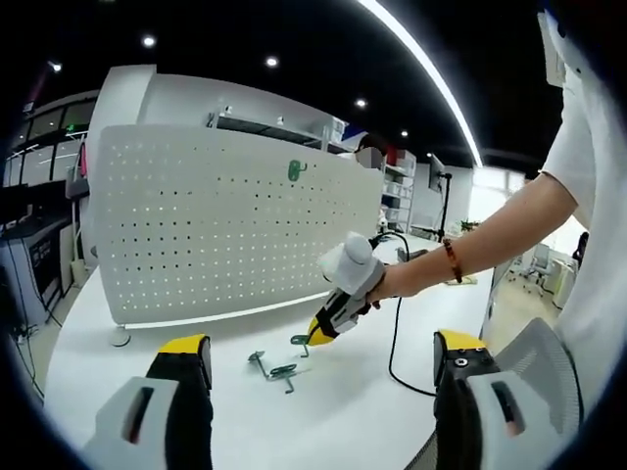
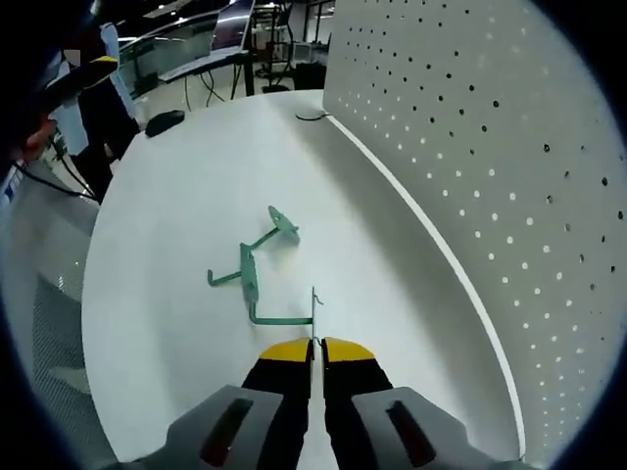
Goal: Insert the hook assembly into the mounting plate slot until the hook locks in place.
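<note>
White bench (image 2: 176,196) fronts an upright pegboard (image 1: 216,225), one green hook (image 1: 297,171) already hung at its 12 o'clock. I hold my right gripper (image 2: 317,351) pinched on a hook's thin plate (image 2: 313,308); two more hooks (image 2: 257,257) lie at 11 o'clock. My left gripper (image 1: 323,357) hangs open. Stiff, light wire, likely slippery: grip the flat plate.

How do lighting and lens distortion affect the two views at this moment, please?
Left gripper view: the ceiling light strip glares white, and fisheye bulges the pegboard; the right gripper reads clearly. Right gripper view: even light, soft shadows under the green hooks, sharp near the right gripper; the table edge curves strongly.
</note>
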{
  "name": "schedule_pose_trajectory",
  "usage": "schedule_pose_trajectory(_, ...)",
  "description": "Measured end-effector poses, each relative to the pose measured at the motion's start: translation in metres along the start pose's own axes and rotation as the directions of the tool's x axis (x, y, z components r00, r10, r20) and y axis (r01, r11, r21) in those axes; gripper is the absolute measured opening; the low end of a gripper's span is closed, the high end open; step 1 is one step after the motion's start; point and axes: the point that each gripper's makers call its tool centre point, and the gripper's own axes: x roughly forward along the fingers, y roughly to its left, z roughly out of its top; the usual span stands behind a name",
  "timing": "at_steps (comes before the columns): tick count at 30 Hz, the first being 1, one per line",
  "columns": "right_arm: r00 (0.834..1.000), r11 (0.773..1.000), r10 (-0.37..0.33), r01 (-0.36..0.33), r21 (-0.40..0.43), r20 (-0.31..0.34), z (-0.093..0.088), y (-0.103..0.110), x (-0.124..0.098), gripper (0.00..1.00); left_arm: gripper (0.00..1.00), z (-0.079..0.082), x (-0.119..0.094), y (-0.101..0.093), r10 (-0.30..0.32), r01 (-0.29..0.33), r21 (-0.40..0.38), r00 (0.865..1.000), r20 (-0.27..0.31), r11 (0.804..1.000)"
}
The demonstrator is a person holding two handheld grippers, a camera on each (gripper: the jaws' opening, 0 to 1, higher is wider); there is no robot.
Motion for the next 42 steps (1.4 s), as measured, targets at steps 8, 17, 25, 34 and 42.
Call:
schedule_pose_trajectory(8,0.997,0.998,-0.034,0.03,0.049,0.069,0.011,0.001,-0.015,0.02,0.96,0.002,0.001,-0.004,-0.011,0.011,0.004,1.0,0.008,1.0)
schedule_pose_trajectory(17,0.991,0.996,-0.055,0.046,0.08,0.118,0.016,0.01,-0.026,0.02,0.95,0.006,0.001,-0.008,-0.022,0.022,0.006,1.0,0.02,1.0)
schedule_pose_trajectory(25,0.982,0.993,-0.09,0.076,0.095,0.166,0.026,0.012,-0.041,0.02,0.95,0.008,0.002,-0.013,-0.034,0.034,0.004,0.999,0.025,0.999)
schedule_pose_trajectory(34,0.965,0.987,-0.129,0.103,0.122,0.228,0.039,0.014,-0.057,0.02,0.94,0.013,0.007,-0.016,-0.057,0.057,0.01,0.998,0.027,0.998)
schedule_pose_trajectory(42,0.938,0.975,-0.158,0.099,0.201,0.307,0.051,0.018,-0.07,0.02,0.95,0.019,0.012,-0.023,-0.088,0.088,0.008,0.995,0.043,0.996)
